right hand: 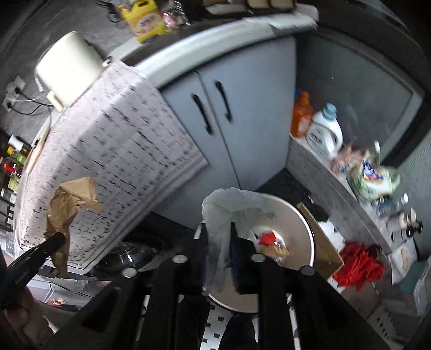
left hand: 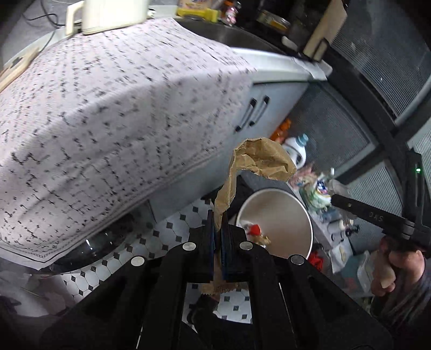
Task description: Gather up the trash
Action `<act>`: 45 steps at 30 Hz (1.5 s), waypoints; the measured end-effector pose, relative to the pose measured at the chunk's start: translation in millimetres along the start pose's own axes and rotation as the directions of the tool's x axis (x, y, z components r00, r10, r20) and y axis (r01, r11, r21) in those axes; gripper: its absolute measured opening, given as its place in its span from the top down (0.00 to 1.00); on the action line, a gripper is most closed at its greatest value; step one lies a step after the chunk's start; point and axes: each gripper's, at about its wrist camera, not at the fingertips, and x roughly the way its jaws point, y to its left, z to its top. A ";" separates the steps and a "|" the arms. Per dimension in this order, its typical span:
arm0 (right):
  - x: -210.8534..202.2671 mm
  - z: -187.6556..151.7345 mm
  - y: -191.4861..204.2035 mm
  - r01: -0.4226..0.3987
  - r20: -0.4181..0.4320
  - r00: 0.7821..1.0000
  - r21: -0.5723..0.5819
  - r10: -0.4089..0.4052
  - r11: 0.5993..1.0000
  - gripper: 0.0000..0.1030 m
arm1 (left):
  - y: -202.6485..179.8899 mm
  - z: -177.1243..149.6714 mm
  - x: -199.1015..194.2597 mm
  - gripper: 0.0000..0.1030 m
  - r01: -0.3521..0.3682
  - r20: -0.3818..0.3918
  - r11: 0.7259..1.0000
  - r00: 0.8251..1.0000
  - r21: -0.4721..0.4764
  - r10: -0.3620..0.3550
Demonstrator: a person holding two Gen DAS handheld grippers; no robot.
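I count two grippers, the left gripper and the right gripper. I see one brown paper bag, one crumpled clear plastic bag and one round metal bin. There are two cabinet door handles, one white detergent bottle, one orange bottle, one yellow jug and one patterned cloth.
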 end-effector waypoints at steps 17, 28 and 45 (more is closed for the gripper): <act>-16.5 -25.8 -73.8 0.012 0.042 0.999 0.165 -0.019 0.986 0.43 | -62.2 -12.8 42.2 0.96 0.056 -0.118 0.989 0.992 0.137 -0.040; -54.1 -50.0 -114.9 0.068 0.074 0.993 0.256 -0.090 0.964 0.41 | -114.5 -12.1 81.5 0.84 0.151 -0.193 0.966 0.975 0.209 -0.110; -63.0 -49.6 -111.7 0.011 0.101 0.994 0.229 -0.035 0.973 0.30 | -100.5 -1.6 42.5 0.33 0.040 -0.080 0.986 0.996 0.162 -0.027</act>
